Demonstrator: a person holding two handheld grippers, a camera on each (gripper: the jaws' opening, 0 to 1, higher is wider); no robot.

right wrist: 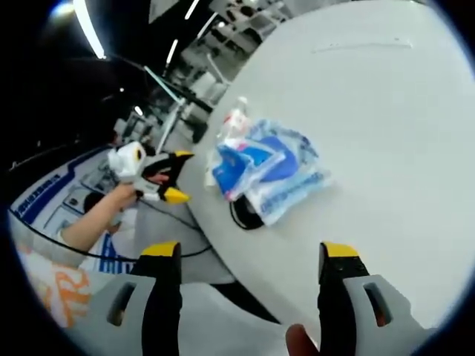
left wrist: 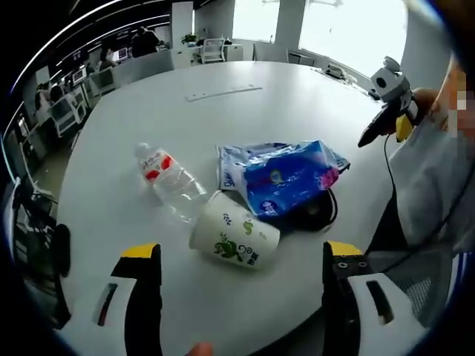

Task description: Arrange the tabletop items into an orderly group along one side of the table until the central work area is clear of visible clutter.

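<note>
On the white round table a white paper cup with green print lies on its side. A clear water bottle with a red label lies to its left. Blue tissue packs rest on a black corded object to its right. My left gripper hovers open just short of the cup, holding nothing. My right gripper is open and empty above the table edge, facing the tissue packs, the bottle and the black object. Each gripper shows in the other's view, hand-held: right gripper, left gripper.
A thin pale strip lies far across the table. A person's sleeve stands at the table's right edge. Office desks and chairs ring the room beyond.
</note>
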